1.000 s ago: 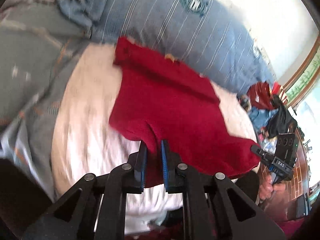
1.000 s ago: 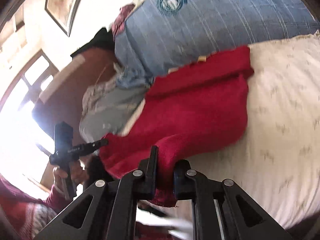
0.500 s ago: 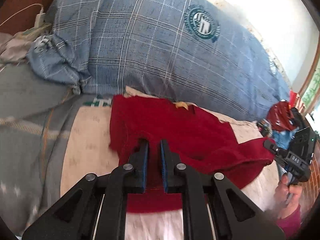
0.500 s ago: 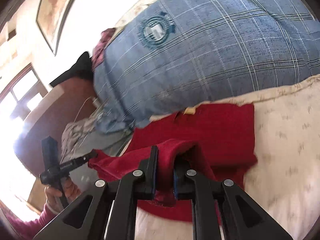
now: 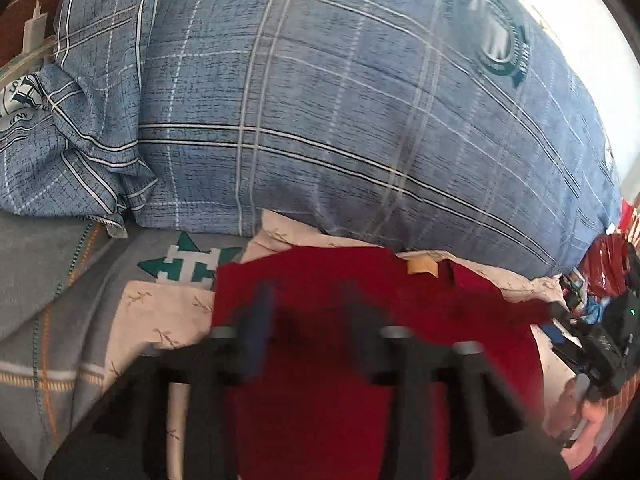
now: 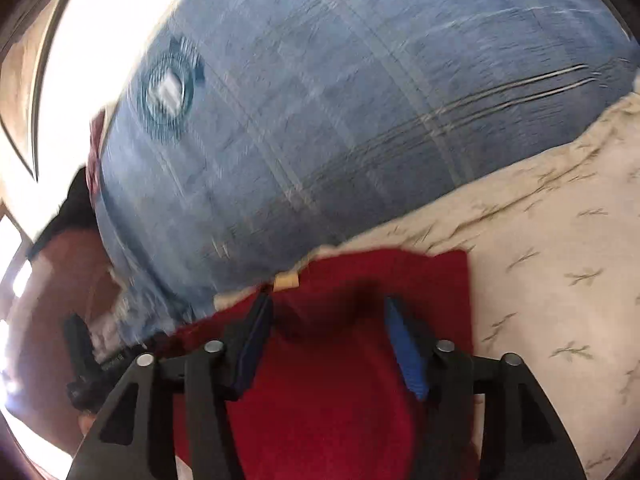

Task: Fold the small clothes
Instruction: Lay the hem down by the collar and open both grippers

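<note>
A small red garment lies folded over on the cream sheet, its tan neck label close to the blue plaid pillow. My left gripper hovers over its left part. The blurred jaws are opening, with red cloth below and between them and no pad pressing on it. In the right wrist view my right gripper stands over the red garment just short of the label. Its jaws are opening too, both blue pads clear of the cloth.
The big plaid pillow rises right behind the garment. A grey blanket covers the left side and a white charger lies at the far left. Bags and clutter sit at the right. Cream sheet stretches right of the garment.
Both grippers, shut on the garment's near edge, carried it forward towards the pillow and folded it over. Both jaws have since opened and let go of the cloth.
</note>
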Tool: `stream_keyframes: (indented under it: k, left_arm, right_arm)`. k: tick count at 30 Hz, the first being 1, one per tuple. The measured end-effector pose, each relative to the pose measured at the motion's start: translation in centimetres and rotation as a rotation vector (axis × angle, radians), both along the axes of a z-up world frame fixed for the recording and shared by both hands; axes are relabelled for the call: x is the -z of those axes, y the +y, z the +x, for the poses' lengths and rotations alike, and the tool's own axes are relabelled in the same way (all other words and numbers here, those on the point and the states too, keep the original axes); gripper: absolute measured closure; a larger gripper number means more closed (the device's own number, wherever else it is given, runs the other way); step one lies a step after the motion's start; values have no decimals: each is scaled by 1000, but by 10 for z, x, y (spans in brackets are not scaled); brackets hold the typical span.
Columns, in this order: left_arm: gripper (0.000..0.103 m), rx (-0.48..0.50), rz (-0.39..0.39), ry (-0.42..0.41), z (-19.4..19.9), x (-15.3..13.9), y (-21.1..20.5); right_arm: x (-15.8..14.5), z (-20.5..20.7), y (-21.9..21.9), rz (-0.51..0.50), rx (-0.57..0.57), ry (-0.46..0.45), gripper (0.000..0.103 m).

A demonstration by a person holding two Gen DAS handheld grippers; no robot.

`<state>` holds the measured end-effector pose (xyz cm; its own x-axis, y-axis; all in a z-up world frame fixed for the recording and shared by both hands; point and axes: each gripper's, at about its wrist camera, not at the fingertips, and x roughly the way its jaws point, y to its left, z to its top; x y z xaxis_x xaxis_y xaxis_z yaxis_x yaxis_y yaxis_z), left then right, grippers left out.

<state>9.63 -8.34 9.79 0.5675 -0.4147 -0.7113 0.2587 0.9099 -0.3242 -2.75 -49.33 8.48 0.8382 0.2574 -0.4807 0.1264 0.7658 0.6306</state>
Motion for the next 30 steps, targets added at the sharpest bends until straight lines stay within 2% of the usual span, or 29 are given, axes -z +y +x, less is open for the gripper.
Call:
stream_keyframes:
  k: [1, 3, 5, 7, 10, 12, 14, 16, 18, 20, 22, 25, 28, 30]
  left_arm:
    - [45, -20, -38, 1, 1, -3, 9]
    - [40, -36, -65, -18, -2, -10, 17]
    - [29, -45, -52, -52, -8, -14, 19]
    - [27, -49, -26, -59, -9, -10, 12]
    - [27, -32, 29, -5, 1, 9, -5]
    - [27, -32, 91, 2, 10, 20, -17]
    - [27, -32, 163, 35, 23, 35, -26]
    - [27, -40, 201, 71, 36, 50, -29]
    - [27, -49, 203, 109, 48, 63, -26]
    - [25, -59, 155, 152, 55, 69, -18]
    - [25, -71, 123, 161, 53, 67, -9]
    - [26, -70, 129, 100, 34, 47, 8]
    - [25, -32, 90, 66, 8, 30, 27]
    - [25, -17, 68, 46, -15, 20, 46]
  right_arm:
    - [-5, -7, -4, 2, 17, -11, 38]
    - [-16, -21, 0, -44, 12, -48, 38]
    - [-24, -24, 20, -155, -46, -54, 38]
    - [-24, -15, 38, -214, -99, -29, 38]
    - [-15, 12, 61, -280, -151, 21, 40]
    - [-3, 40, 63, -325, -131, 102, 41]
    - [14, 64, 53, -327, -89, 191, 43]
    - [27, 82, 40, -334, -37, 246, 46]
    - [37, 92, 31, -340, -5, 248, 45]
    - [43, 97, 29, -331, -5, 268, 43]
    - [38, 92, 30, -336, -9, 246, 43]
    - [26, 74, 31, -329, -20, 230, 43]
    - [5, 34, 37, -310, -59, 169, 37]
    - [-5, 6, 45, -338, -88, 139, 34]
